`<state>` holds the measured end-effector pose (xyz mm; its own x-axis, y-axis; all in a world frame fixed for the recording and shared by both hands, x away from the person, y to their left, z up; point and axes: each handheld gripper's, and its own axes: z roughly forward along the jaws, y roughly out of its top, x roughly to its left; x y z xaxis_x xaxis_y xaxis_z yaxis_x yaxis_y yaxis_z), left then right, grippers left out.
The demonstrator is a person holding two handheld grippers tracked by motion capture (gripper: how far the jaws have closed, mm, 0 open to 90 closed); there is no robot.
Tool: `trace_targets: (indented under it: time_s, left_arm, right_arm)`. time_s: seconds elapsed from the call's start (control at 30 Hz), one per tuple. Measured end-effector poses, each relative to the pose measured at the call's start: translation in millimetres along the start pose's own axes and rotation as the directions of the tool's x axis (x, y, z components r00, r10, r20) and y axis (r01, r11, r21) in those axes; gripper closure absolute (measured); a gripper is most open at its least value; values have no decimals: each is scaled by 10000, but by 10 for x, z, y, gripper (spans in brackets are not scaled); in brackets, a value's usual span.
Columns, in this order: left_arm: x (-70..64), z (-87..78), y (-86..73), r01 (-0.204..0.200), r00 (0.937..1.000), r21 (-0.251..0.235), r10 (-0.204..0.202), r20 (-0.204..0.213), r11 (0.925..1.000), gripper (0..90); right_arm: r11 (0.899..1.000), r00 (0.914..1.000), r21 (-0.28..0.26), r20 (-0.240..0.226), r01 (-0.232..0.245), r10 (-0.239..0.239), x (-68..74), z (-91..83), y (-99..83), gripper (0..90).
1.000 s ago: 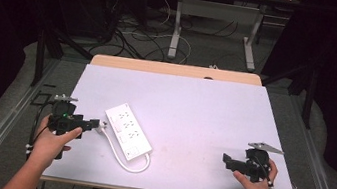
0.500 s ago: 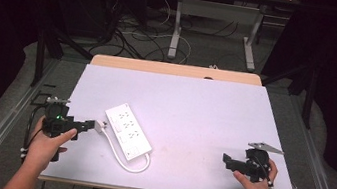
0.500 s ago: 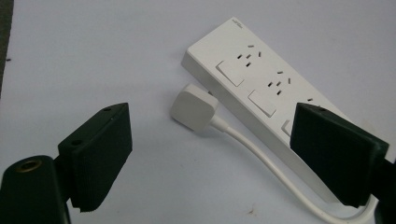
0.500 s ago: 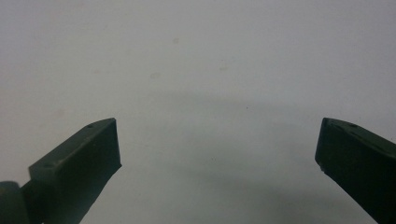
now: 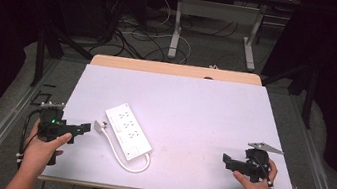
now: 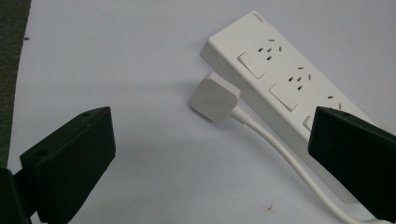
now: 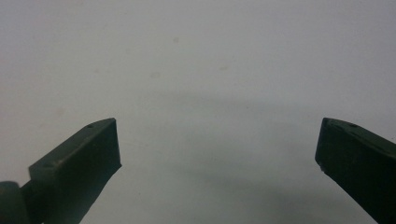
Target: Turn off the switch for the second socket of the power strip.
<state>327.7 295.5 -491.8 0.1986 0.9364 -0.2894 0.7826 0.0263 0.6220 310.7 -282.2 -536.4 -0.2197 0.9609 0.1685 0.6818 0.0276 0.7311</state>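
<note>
the white power strip [image 5: 128, 132] lies at a slant on the left half of the pale tabletop [image 5: 204, 115], its cord [image 5: 117, 151] looping round from the near end to the white plug [image 5: 100, 126], which rests just beside the strip's left side. the left tongs [image 5: 81, 127] sit near the tabletop's left edge, pointed at the plug with jaws spread wide and nothing between them. the right tongs [image 5: 227, 161] are well apart near the right front corner, jaws also wide over what looks like bare surface.

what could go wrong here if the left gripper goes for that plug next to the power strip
The plug lies flat, close against the power strip, so one jaw of the open left gripper may hit the strip and shove it. The short cable loops back to the strip, so lifting the plug could drag it along.
</note>
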Motion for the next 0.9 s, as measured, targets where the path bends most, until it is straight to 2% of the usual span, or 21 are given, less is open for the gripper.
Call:
trace_targets:
  time_s: [0.5, 0.67, 0.73, 0.9]
  left_arm:
    - [61, 64, -192, -95, 9995, -289, 86, -303, 9995, 7]
    - [89, 83, -249, 80, 9999, -226, -82, -128, 9997, 7]
    - [107, 87, -269, -61, 9999, -296, 57, -120, 9995, 7]
    - [116, 98, -311, 46, 10000, -405, -46, 0, 9992, 7]
  right_arm:
    - [10000, 10000, 13, 11, 17, -17, -5, -1, -1, 0]
    - [10000, 10000, 9, 10, 17, -17, -5, 0, -2, 0]
    - [10000, 10000, -2, 13, 11, -11, -3, 2, -2, 0]
    - [10000, 10000, 0, 13, 9, -9, -2, 0, -1, 0]
